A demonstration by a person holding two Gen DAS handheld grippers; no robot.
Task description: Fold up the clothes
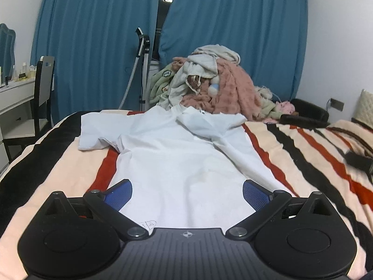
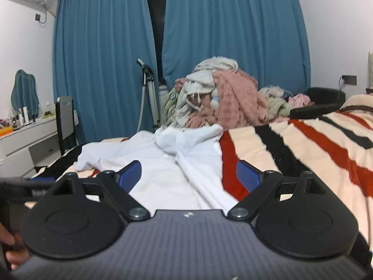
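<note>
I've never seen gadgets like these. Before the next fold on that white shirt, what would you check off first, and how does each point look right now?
1. Left hand-held gripper open, holding nothing: ok.
2. Right hand-held gripper open, holding nothing: ok.
3. White shirt lying on the striped blanket: ok.
4. Right sleeve already folded inward: ok.
5. Left sleeve folded in: not ok, it lies spread out.
6. Shirt's collar clear of the clothes pile: cannot tell.
</note>
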